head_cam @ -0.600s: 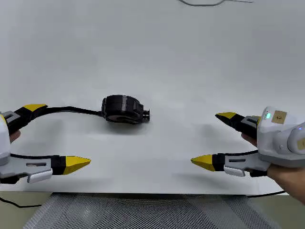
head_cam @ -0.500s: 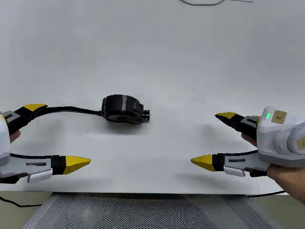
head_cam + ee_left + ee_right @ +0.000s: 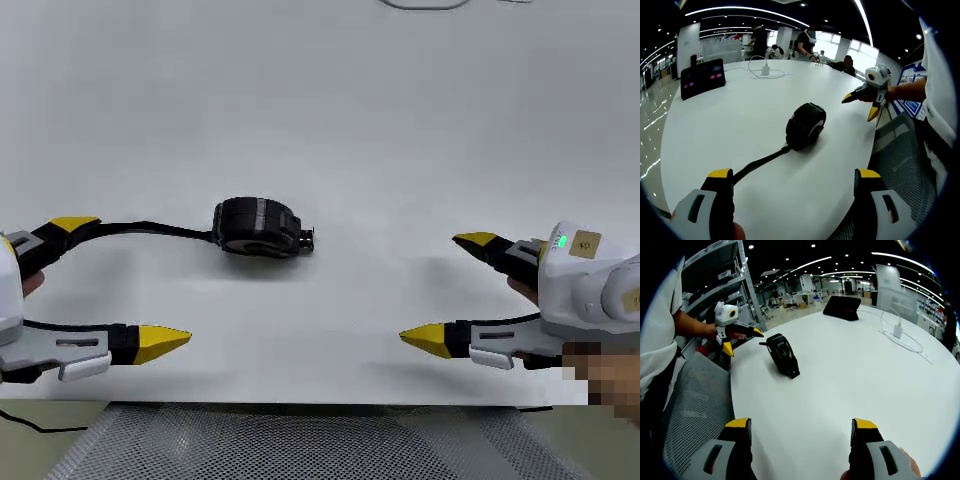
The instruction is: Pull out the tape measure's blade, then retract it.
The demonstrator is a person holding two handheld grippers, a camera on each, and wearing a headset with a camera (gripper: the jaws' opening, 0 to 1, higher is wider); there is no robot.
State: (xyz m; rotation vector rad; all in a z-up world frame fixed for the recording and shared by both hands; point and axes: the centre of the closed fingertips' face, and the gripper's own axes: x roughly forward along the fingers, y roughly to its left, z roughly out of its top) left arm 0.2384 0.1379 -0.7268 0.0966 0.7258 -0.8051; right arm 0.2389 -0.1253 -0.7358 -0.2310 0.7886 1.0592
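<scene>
Tape measure point(image 3: 262, 229): black case, lying on the white bench point(image 3: 350, 120) left of centre in the head view; blade drawn in, with its end hook at the case mouth on the side facing the right gripper.
Strap point(image 3: 150, 229): black, running flat along the bench from the case to the far jaw of the left gripper; whether it touches that jaw cannot be told.
Left gripper point(image 3: 125, 281): jaws wide apart, holding nothing, low over the near left edge of the bench and well apart from the case.
Right gripper point(image 3: 443, 290): jaws wide apart, holding nothing, at the near right edge and pointing toward the tape measure — farther from it than the left gripper.
Path to the case: bare bench surface between each gripper and the tape measure.
Tablet point(image 3: 702, 77): dark, propped at the far side of the bench.
Charger point(image 3: 766, 70): white, with a looped cable, near the tablet.
Mesh seat point(image 3: 300, 445): grey, below the near bench edge.
Shelving rack point(image 3: 715, 275): metal, behind the person in the right gripper view.
Change since half a second ago: tape measure and strap in the same place — both grippers keep the same wide spread.
</scene>
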